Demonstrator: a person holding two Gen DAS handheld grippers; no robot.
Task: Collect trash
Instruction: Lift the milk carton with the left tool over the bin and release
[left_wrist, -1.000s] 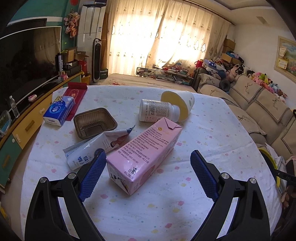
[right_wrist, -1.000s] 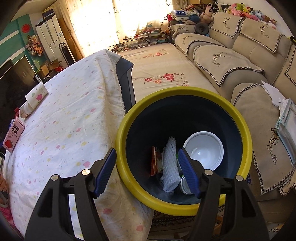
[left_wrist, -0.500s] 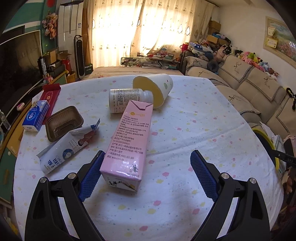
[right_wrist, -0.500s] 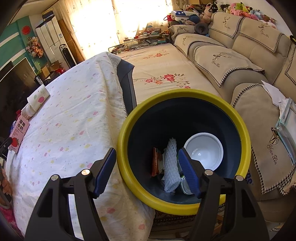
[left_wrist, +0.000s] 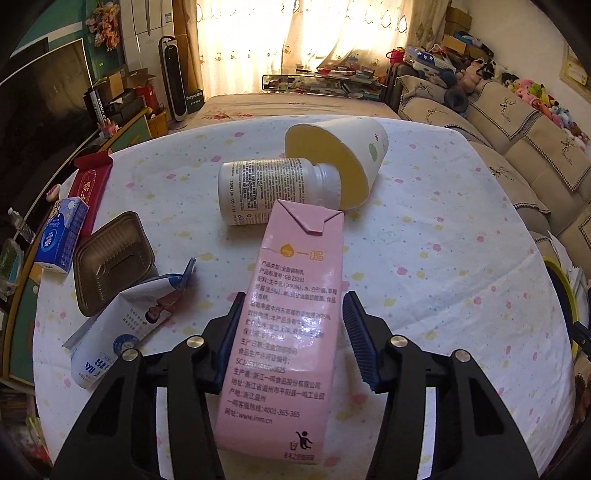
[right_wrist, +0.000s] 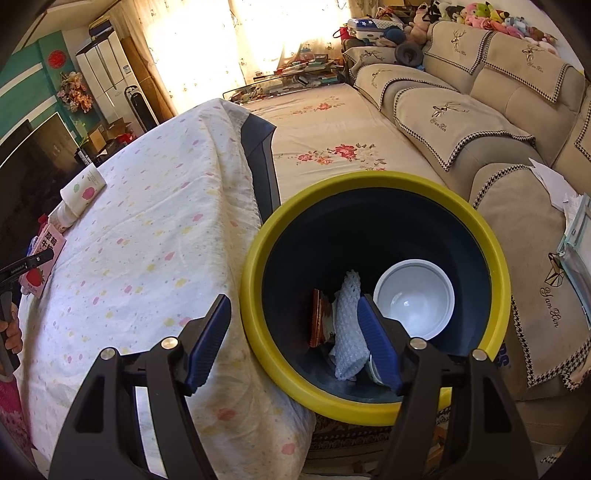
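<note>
Pink and glossy, the milk carton (left_wrist: 291, 321) lies flat on the spotted tablecloth (left_wrist: 424, 258) with its long axis running straight away from the left gripper (left_wrist: 288, 339), folded top pointing toward the white pill bottle (left_wrist: 273, 188) and the tipped paper cup (left_wrist: 343, 158). It sits between the closing jaws: the left pad looks against or just beside the carton's side, while a gap remains at the right pad, so the grip is not yet made. A second ago the carton lay skewed across the view ahead of widely spread tongs; now the hand has swung in line with it and advanced so the jaws straddle its lower half. Only the left hand is near it; the right gripper (right_wrist: 291, 347) hangs well apart, moderately open with the yellow rim of the dark trash bin (right_wrist: 258, 295) standing between its pads without a visible squeeze, unchanged from before. The bin stands beside the table's edge.
</note>
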